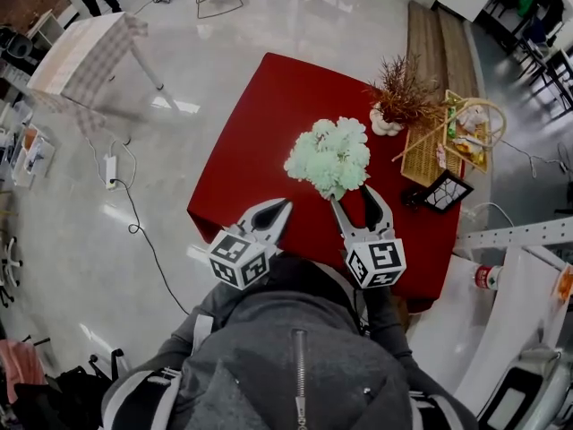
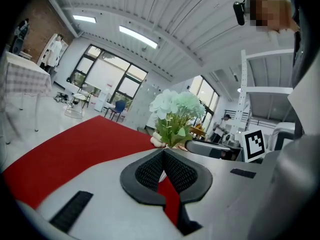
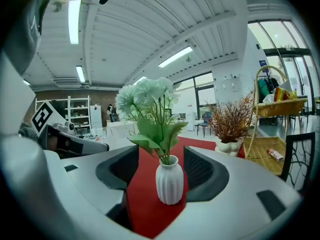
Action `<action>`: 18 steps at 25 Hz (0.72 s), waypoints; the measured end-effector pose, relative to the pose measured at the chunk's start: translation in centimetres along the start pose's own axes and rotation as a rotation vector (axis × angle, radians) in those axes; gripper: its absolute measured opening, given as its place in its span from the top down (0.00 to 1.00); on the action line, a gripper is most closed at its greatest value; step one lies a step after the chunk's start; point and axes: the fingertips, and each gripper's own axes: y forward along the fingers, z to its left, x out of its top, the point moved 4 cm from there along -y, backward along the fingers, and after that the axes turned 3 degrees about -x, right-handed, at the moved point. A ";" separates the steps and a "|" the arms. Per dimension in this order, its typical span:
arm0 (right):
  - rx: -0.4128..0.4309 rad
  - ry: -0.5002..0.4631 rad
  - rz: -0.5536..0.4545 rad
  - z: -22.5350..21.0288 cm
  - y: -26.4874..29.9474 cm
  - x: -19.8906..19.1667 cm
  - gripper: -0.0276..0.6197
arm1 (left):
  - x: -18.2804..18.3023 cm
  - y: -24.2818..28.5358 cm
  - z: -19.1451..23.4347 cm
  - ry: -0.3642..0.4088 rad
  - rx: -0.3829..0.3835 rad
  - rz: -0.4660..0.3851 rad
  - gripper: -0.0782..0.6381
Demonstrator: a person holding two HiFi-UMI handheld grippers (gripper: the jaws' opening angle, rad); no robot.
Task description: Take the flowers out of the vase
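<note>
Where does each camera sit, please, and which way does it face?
Head view: on the person's head, steeply down at red table, flowers, left tool, right tool; grey jacket shows.
Left gripper view: on the left tool, along its shut jaws toward the flowers; right tool shows.
Right gripper view: on the right tool, facing the white vase between its open jaws; left tool shows.
Both gripper views share the flowers.

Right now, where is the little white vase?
In the right gripper view, the white vase stands on the red table in line with the open jaws, the dried plant behind it to the right.
</note>
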 end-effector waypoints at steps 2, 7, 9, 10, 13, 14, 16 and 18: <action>0.030 -0.015 -0.008 -0.3 0.9 0.3 0.59 | 0.2 0.2 0.2 -0.003 0.009 0.000 0.88; 0.101 -0.041 -0.011 -0.3 2.7 0.7 0.59 | 0.6 0.6 0.8 -0.004 0.024 0.001 0.88; 0.115 -0.038 -0.012 -0.2 3.1 0.7 0.59 | 0.6 0.8 1.0 -0.004 0.027 0.005 0.88; 0.118 -0.039 -0.013 -0.1 3.3 0.8 0.59 | 0.7 0.9 1.1 -0.004 0.028 0.005 0.88; 0.127 -0.047 -0.016 -0.2 3.9 0.9 0.59 | 0.8 1.4 1.2 -0.010 0.029 0.003 0.88; 0.129 -0.051 -0.016 -0.2 4.1 1.0 0.59 | 0.8 1.6 1.3 -0.012 0.028 0.004 0.88; 0.129 -0.057 -0.014 -0.2 4.4 1.2 0.59 | 0.9 1.7 1.4 -0.013 0.028 0.006 0.88; 0.130 -0.060 -0.015 -0.3 4.6 1.2 0.59 | 0.9 1.7 1.6 -0.013 0.030 0.007 0.88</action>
